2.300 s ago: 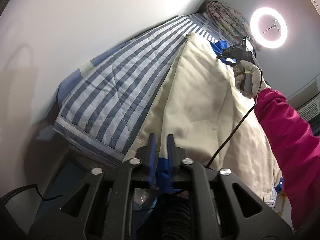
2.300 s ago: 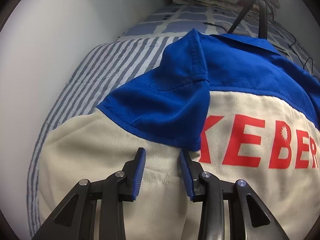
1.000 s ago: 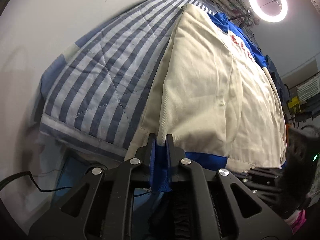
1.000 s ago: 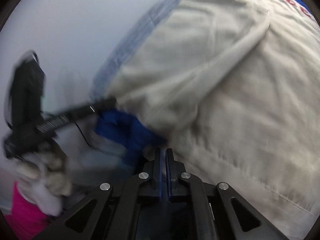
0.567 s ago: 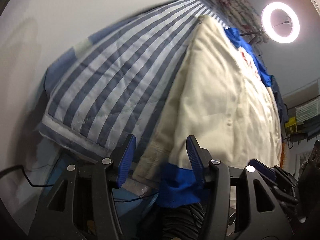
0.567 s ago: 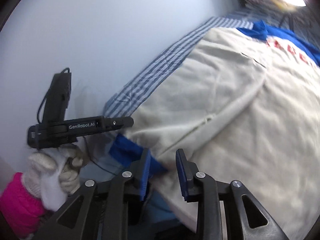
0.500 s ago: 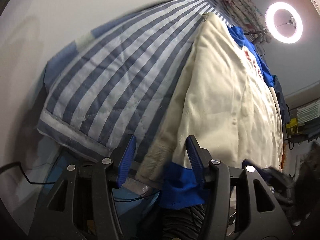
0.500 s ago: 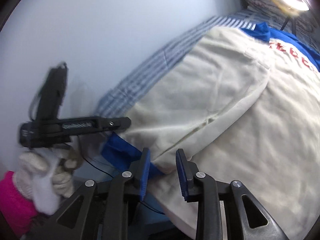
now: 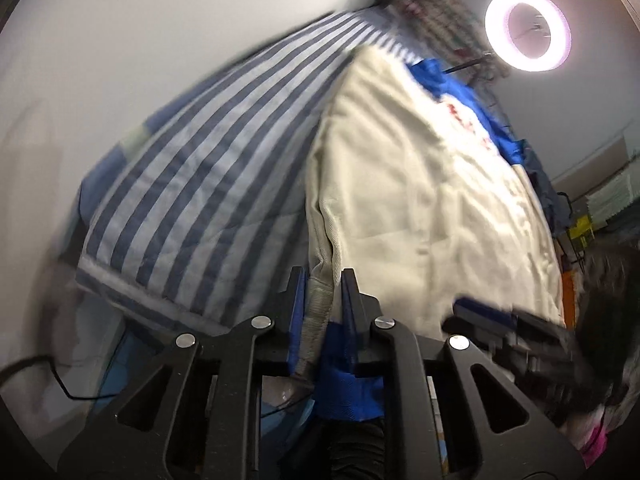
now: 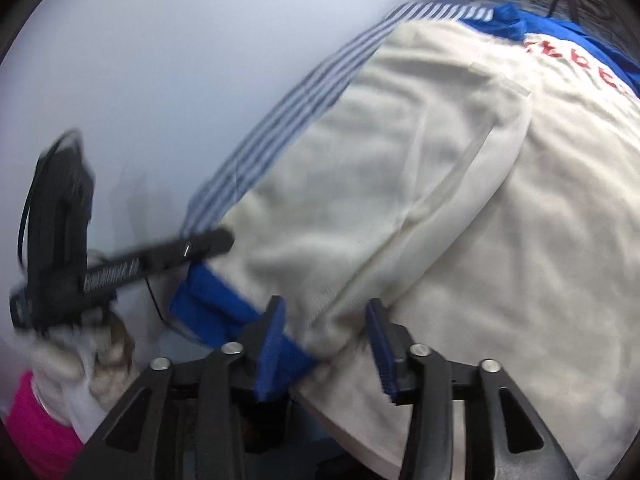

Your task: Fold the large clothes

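Now your left claw has re-closed on the cream-and-blue cotton jacket's hem while your right claw gapes, readying the fold.

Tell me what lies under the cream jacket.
The jacket lies on a blue-and-white striped quilt, which shows along its wall side. A blue band hangs below the near hem. Whatever is beneath the jacket's middle is covered.

A glaring ring light lights both motion-blurred, edge-warped fisheye views.
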`<state>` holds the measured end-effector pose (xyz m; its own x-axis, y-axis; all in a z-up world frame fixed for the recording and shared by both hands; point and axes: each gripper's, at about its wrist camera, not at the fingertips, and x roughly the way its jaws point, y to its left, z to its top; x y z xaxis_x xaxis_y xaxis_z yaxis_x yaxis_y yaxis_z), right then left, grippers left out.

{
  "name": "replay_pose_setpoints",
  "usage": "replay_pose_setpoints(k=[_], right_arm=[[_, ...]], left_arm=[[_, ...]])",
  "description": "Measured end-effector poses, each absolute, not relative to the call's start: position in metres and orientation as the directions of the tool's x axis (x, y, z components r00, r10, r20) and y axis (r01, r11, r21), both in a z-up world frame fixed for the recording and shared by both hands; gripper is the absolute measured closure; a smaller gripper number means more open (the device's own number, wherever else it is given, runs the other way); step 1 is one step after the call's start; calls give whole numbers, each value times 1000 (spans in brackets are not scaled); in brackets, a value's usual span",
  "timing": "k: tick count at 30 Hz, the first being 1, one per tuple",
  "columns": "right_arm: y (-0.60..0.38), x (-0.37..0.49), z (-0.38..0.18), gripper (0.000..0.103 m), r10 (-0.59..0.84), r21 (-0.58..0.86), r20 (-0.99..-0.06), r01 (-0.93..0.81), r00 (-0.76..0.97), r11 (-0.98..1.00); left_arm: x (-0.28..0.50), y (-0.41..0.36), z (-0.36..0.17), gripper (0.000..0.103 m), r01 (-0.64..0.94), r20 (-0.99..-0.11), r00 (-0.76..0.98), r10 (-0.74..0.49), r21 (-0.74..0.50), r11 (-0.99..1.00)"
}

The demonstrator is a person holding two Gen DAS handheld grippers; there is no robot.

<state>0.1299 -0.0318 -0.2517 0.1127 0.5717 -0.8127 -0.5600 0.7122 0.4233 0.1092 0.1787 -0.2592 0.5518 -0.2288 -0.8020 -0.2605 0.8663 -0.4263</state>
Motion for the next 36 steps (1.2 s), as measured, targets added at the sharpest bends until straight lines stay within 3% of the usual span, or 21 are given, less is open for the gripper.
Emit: replay_pose_setpoints(k=[11, 23, 27, 30, 36], right_arm=[[10, 228, -213, 43, 555, 401, -811, -514, 185, 758], [121, 261, -261, 44, 332, 182, -930, -587, 158, 789], [128, 262, -276, 92, 249, 92, -951, -599, 185, 796], [111, 267, -271, 101, 302, 150, -936, -574, 179, 805], [32, 275, -245, 102, 552, 425, -812, -455, 190, 783]], left_arm=[[113, 143, -229, 94, -149, -762, 596, -251, -413, 899], [120, 125, -233, 95, -116, -770, 581, -264, -399, 909], [125, 121, -240, 95, -135, -782, 564, -265, -404, 905], [124, 113, -235, 95, -109, -778, 573, -257, -383, 917], [119, 64, -215, 95, 8, -766, 596, -242, -296, 955]])
